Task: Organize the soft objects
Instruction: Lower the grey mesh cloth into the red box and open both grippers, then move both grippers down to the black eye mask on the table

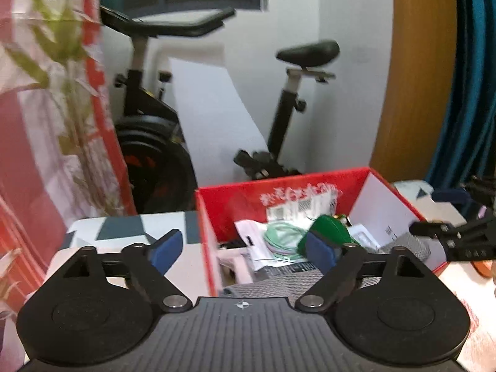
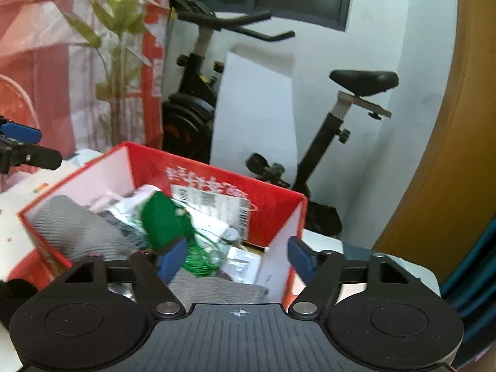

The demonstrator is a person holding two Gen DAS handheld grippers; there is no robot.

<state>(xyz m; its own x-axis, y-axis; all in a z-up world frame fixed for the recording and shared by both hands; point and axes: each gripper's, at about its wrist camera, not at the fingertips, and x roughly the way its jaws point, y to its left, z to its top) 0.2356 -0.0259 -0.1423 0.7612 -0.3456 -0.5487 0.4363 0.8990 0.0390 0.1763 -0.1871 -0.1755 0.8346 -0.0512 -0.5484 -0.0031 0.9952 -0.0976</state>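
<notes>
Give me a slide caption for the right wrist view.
Open right gripper above a red box holding grey knitwear and a green pouch.

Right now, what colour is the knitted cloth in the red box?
Grey, ribbed knit cloth; it lies inside the red box, clearest in the right wrist view.

Your way down into the red box (image 2: 269,200) is open from above, though grey knit cloth (image 2: 74,232) and a green pouch (image 2: 161,214) crowd its floor. An exercise bike (image 2: 347,117) blocks beyond the box's far wall.
</notes>
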